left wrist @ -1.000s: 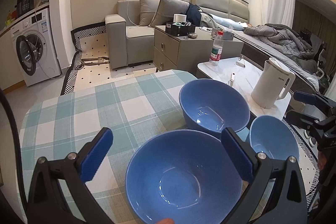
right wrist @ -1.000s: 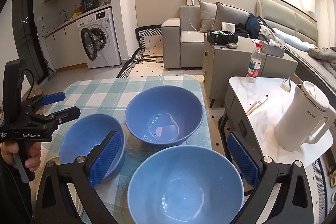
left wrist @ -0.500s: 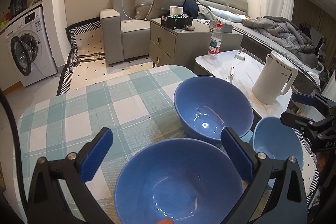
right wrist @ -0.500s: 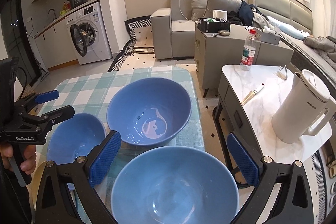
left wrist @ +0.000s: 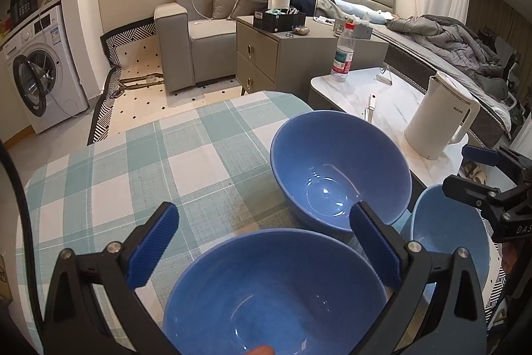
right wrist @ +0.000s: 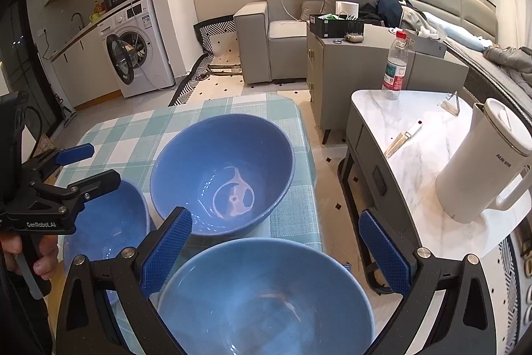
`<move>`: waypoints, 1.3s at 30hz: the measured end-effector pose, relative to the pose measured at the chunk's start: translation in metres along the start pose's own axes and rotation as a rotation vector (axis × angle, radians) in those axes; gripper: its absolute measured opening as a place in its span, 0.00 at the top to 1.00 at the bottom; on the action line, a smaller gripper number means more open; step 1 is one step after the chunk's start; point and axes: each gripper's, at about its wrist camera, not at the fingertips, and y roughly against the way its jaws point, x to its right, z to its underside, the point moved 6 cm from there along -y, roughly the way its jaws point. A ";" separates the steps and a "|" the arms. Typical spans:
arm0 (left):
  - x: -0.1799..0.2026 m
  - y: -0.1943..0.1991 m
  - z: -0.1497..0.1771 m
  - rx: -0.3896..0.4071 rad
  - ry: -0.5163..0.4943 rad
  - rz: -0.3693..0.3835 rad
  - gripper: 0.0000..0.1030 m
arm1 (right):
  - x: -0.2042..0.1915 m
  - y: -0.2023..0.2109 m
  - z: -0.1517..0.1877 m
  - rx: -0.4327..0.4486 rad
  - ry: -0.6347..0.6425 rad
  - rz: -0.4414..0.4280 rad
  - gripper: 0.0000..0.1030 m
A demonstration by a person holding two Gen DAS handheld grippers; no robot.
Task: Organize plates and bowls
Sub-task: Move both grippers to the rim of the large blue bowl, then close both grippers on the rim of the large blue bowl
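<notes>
Three blue bowls stand on a green checked tablecloth [left wrist: 133,168]. In the left wrist view, my left gripper [left wrist: 266,242] is open, its jaws wide on either side of the near bowl [left wrist: 276,291]. The middle bowl [left wrist: 339,175] stands beyond it. The third bowl [left wrist: 445,238] is at the right, under my right gripper [left wrist: 478,172]. In the right wrist view, my right gripper [right wrist: 276,248] is open around its near bowl [right wrist: 266,298]. The middle bowl [right wrist: 222,172] and the left bowl [right wrist: 106,228] lie beyond, with my left gripper [right wrist: 79,165] above the left bowl.
A marble side table [right wrist: 399,122] stands right of the table with a white kettle [right wrist: 485,162], a water bottle [right wrist: 394,69] and a knife [right wrist: 402,138]. A grey cabinet [left wrist: 282,55], sofa and washing machine [left wrist: 36,72] stand behind. The table edge [right wrist: 309,162] is close to the bowls.
Both grippers have drawn back and lifted slightly, so each near bowl sits lower in its view. The bowls have not moved. Both grippers stay open.
</notes>
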 end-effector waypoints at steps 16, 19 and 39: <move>0.005 -0.034 -0.001 -0.082 0.012 0.003 0.01 | 0.009 -0.035 -0.007 -0.057 -0.030 -0.011 0.01; 0.007 -0.037 0.000 -0.090 0.014 0.018 0.01 | 0.008 -0.042 -0.007 -0.069 -0.026 -0.015 0.01; 0.018 -0.062 0.001 -0.163 -0.034 0.031 0.21 | 0.002 -0.066 -0.004 -0.128 0.003 -0.025 0.27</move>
